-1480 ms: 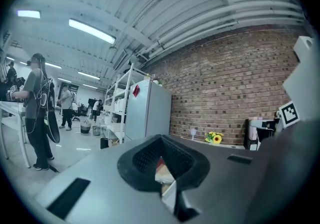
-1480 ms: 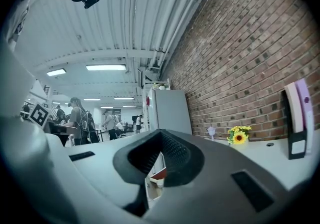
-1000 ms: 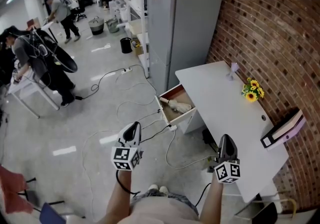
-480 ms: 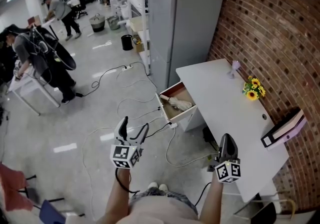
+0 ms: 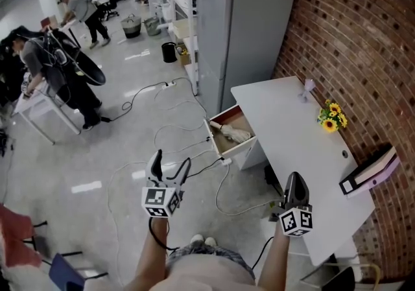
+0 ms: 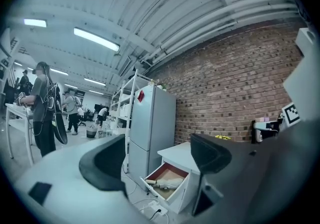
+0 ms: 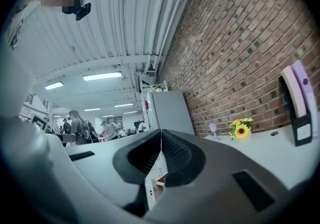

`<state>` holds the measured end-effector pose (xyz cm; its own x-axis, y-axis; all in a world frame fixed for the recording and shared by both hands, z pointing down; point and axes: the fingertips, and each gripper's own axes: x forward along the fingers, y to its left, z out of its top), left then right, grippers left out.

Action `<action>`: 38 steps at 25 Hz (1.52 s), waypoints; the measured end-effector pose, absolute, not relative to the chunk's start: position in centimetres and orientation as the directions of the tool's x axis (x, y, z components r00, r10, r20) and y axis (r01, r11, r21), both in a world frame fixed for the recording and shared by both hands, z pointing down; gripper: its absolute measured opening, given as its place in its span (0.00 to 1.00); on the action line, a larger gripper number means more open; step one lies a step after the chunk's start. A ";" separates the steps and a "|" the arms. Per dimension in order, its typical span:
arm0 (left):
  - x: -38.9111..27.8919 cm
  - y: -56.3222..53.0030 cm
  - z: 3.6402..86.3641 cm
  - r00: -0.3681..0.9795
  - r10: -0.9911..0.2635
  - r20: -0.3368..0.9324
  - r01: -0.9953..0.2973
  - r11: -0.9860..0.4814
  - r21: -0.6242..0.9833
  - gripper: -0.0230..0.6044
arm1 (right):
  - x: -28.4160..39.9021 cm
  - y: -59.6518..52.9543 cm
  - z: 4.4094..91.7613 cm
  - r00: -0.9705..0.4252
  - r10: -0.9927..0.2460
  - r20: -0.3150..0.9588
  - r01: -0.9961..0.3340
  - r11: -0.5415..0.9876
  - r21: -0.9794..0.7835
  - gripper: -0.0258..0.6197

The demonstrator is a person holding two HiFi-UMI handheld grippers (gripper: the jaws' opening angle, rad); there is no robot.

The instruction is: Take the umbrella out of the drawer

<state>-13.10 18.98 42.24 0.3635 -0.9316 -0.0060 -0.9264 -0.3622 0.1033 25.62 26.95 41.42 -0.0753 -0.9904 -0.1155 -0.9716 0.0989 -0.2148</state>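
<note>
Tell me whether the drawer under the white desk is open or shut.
Open. The drawer stands pulled out from the desk, its brown inside exposed, with the umbrella lying in it.

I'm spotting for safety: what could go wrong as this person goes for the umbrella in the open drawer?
Loose cables loop across the floor between the person and the drawer, so a step forward could snag a foot or tug the plug. The umbrella lies low inside the drawer, so it might catch on a wall when lifted.
</note>
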 end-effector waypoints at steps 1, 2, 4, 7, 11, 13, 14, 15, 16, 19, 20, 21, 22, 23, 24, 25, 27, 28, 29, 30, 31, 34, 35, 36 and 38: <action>-12.9 19.0 42.3 0.363 -0.932 -0.005 -0.927 -0.361 0.098 0.66 | 25.8 26.8 41.4 -0.079 -0.990 -0.119 -0.971 0.103 -0.215 0.07; -12.7 19.1 42.4 0.359 -0.933 -0.003 -0.929 -0.357 0.094 0.66 | 25.9 26.7 41.5 -0.085 -0.989 -0.122 -0.971 0.110 -0.213 0.07; -12.7 19.3 42.7 0.343 -0.939 -0.005 -0.935 -0.342 0.088 0.66 | 26.2 26.4 41.7 -0.095 -0.987 -0.127 -0.969 0.121 -0.214 0.07; -13.1 19.2 42.9 0.320 -0.947 -0.008 -0.942 -0.319 0.100 0.66 | 26.3 25.8 42.0 -0.106 -0.986 -0.127 -0.967 0.132 -0.217 0.07; -13.3 19.1 43.3 0.301 -0.954 0.000 -0.948 -0.299 0.112 0.66 | 26.1 24.7 42.1 -0.132 -0.984 -0.117 -0.965 0.155 -0.212 0.07; -13.3 18.8 43.4 0.298 -0.955 0.000 -0.949 -0.296 0.111 0.66 | 26.1 24.1 42.2 -0.137 -0.984 -0.113 -0.964 0.159 -0.215 0.07; -13.2 18.6 43.6 0.297 -0.955 0.001 -0.949 -0.295 0.110 0.66 | 25.9 23.7 42.3 -0.143 -0.983 -0.113 -0.963 0.165 -0.212 0.07; -13.2 18.4 43.7 0.297 -0.955 0.002 -0.949 -0.295 0.109 0.66 | 25.7 23.3 42.4 -0.151 -0.982 -0.113 -0.963 0.172 -0.207 0.07; -13.2 18.1 44.0 0.297 -0.955 0.004 -0.949 -0.295 0.109 0.66 | 25.5 22.8 42.5 -0.158 -0.981 -0.111 -0.963 0.178 -0.203 0.07; -13.1 16.7 44.6 0.303 -0.953 0.016 -0.948 -0.300 0.111 0.66 | 25.2 21.3 43.1 -0.161 -0.982 -0.100 -0.963 0.178 -0.201 0.07; -13.1 16.1 44.8 0.305 -0.952 0.020 -0.947 -0.301 0.111 0.66 | 25.3 20.7 43.2 -0.158 -0.983 -0.098 -0.964 0.175 -0.202 0.07; -13.1 15.4 45.0 0.306 -0.952 0.021 -0.947 -0.302 0.111 0.66 | 25.3 20.0 43.3 -0.155 -0.983 -0.097 -0.964 0.172 -0.202 0.07; -13.2 14.6 45.1 0.306 -0.952 0.020 -0.947 -0.302 0.110 0.66 | 25.3 19.2 43.5 -0.154 -0.983 -0.097 -0.964 0.171 -0.202 0.07; -13.4 13.7 45.3 0.306 -0.952 0.017 -0.947 -0.302 0.111 0.66 | 25.2 18.3 43.6 -0.154 -0.983 -0.095 -0.964 0.171 -0.202 0.07; -13.6 12.8 45.5 0.306 -0.952 0.018 -0.946 -0.302 0.113 0.66 | 25.1 17.4 43.9 -0.155 -0.984 -0.092 -0.965 0.171 -0.201 0.07; -13.7 11.9 45.9 0.309 -0.951 0.022 -0.946 -0.305 0.114 0.66 | 24.9 16.5 44.2 -0.155 -0.984 -0.088 -0.965 0.170 -0.201 0.07; -13.8 9.7 46.6 0.320 -0.947 0.035 -0.943 -0.315 0.110 0.66 | 24.6 14.5 44.7 -0.149 -0.986 -0.079 -0.966 0.162 -0.202 0.07; -13.8 8.5 46.8 0.327 -0.944 0.037 -0.941 -0.322 0.109 0.66 | 24.5 13.3 44.9 -0.144 -0.987 -0.078 -0.967 0.157 -0.202 0.07; -13.8 7.2 46.9 0.334 -0.942 0.038 -0.938 -0.328 0.112 0.66 | 24.3 12.1 45.0 -0.140 -0.987 -0.078 -0.968 0.153 -0.201 0.07; -13.9 5.8 47.0 0.340 -0.940 0.038 -0.935 -0.334 0.115 0.66 | 24.1 10.8 45.1 -0.135 -0.988 -0.078 -0.968 0.149 -0.201 0.07; -14.0 4.4 47.1 0.346 -0.937 0.040 -0.933 -0.340 0.116 0.66 | 23.7 9.5 45.2 -0.132 -0.988 -0.077 -0.968 0.145 -0.203 0.07; -14.5 -0.1 47.4 0.363 -0.931 0.051 -0.927 -0.355 0.120 0.66 | 22.7 5.6 45.5 -0.123 -0.990 -0.066 -0.969 0.134 -0.206 0.07; -14.5 -1.7 47.4 0.370 -0.928 0.055 -0.925 -0.362 0.121 0.66 | 22.4 4.2 45.6 -0.119 -0.991 -0.060 -0.970 0.129 -0.206 0.07; -14.5 -3.2 47.3 0.379 -0.923 0.058 -0.921 -0.371 0.121 0.66 | 22.3 3.0 45.7 -0.112 -0.992 -0.054 -0.971 0.121 -0.207 0.07; -14.2 -5.9 47.3 0.403 -0.913 0.068 -0.911 -0.394 0.119 0.66 | 22.1 0.6 45.9 -0.094 -0.995 -0.045 -0.972 0.101 -0.213 0.07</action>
